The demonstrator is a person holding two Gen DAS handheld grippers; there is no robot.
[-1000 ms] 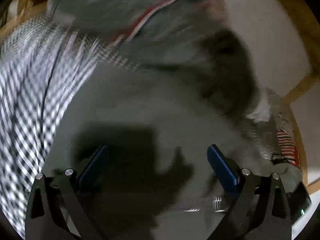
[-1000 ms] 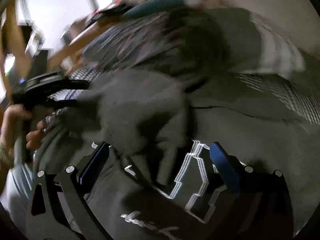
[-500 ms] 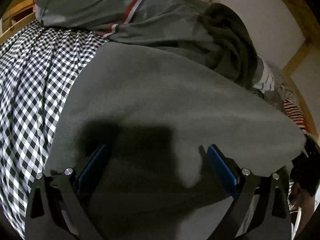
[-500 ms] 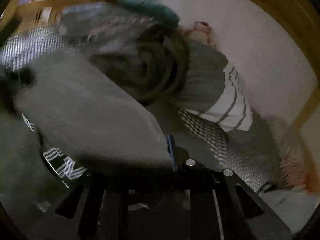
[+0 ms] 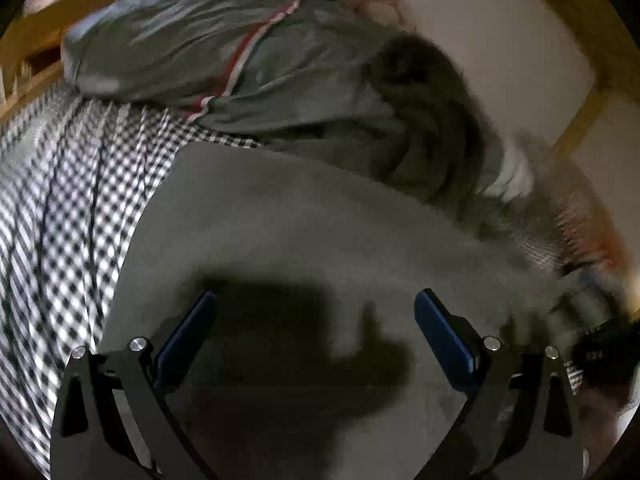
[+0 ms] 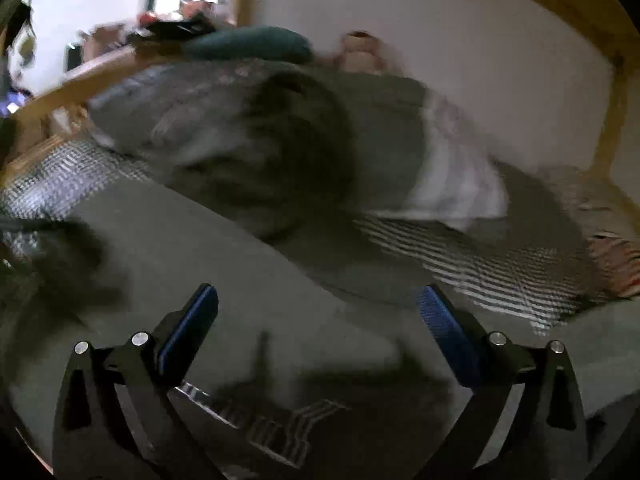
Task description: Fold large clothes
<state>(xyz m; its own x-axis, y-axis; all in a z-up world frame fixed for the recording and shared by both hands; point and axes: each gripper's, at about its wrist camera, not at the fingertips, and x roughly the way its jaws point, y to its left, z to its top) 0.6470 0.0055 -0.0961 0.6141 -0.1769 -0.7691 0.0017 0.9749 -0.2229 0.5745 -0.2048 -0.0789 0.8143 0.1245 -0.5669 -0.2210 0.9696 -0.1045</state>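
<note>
Right claw [image 6: 318,312]: half a second ago its jaws were clenched at the edge of the dark grey sweatshirt with a white outlined print [image 6: 248,280]; now they stand wide apart, released, nothing between them, hovering over that sweatshirt. Left claw [image 5: 314,316]: likewise spread and empty, unchanged from the earlier frame, above the plain upper panel of the sweatshirt [image 5: 320,232]. Sweatshirt lies flat on the black-and-white checked bedsheet [image 5: 60,220], a plain panel folded over so the print peeks out at its near edge. Beyond the sweatshirt: a heap of rumpled grey clothes with a red-white stripe [image 5: 240,64]. Right view is motion-blurred, so edge alignment is uncertain. Reading: one fold probably just laid and let go; next fold pending.
</note>
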